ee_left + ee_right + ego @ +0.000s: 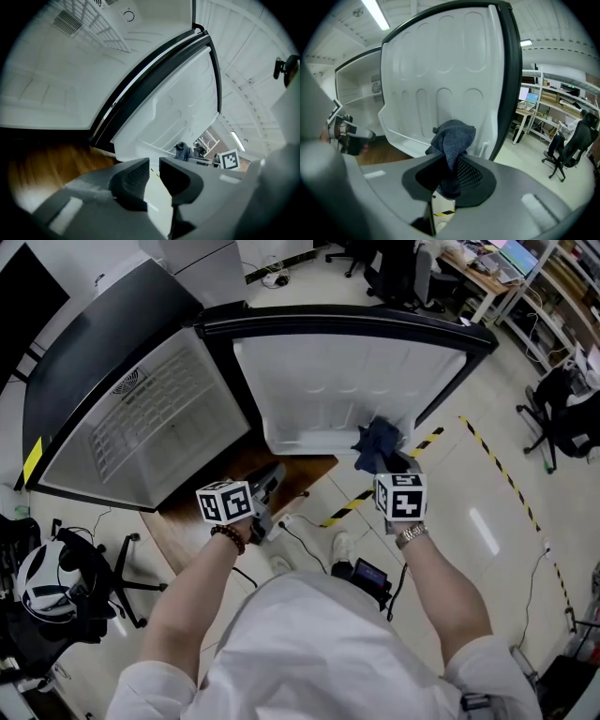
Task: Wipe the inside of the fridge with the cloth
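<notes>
I see right gripper (pixel 449 174) clamped on cloth (pixel 453 135) by lower corner of fridge door (pixel 347 371) | left gripper (pixel 154 174) narrowly apart, empty

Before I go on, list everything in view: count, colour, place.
fridge: one, black outside, white inside, open, left of the head view
fridge door: one, white liner with black edge, swung open straight ahead
cloth: one, dark blue, against the door's lower shelf
wood-look floor patch: one, brown, below the fridge
floor tape: several strips, yellow and black, on the floor right of the door
office chairs: at least two, black, far right and lower left
helmet: one, white, lower left
left gripper: one, grey, jaws slightly apart, empty
right gripper: one, grey, shut on the cloth
</notes>
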A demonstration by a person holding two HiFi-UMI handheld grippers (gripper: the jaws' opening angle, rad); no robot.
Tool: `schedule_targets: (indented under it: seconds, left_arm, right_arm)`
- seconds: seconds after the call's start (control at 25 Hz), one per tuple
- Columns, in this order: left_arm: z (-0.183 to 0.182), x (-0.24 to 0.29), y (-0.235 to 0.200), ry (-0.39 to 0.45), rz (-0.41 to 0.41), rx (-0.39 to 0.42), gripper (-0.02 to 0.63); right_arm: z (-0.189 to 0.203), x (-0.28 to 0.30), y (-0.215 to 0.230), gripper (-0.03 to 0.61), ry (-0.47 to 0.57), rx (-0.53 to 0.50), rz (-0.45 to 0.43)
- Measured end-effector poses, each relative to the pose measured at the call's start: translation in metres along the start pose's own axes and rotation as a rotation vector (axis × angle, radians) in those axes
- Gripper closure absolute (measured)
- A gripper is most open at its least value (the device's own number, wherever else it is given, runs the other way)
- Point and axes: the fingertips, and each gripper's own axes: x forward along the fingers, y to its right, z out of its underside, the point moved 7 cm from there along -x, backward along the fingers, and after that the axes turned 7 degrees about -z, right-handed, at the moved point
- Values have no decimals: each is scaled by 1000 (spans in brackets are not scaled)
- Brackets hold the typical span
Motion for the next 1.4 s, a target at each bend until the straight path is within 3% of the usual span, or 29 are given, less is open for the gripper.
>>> schedule_targets:
  seconds: [0.44,0.72,1.0,1.4]
  left_arm:
    - [-1,5,4,23,-11,-12,545]
    - [-5,-1,11,80,-29,-1,548]
    - [-11,-13,33,184,-85,16,552]
    - [-16,-65,45,403,-294,45,564]
  right_arm:
    - [6,-12,24,515,10,-5,25]
    - [-7,-24,17,515,69,-86,-51]
    - [-33,-38,2,515,141,-194,-201]
    - [-74,-17,-62,515,213,-397,-536]
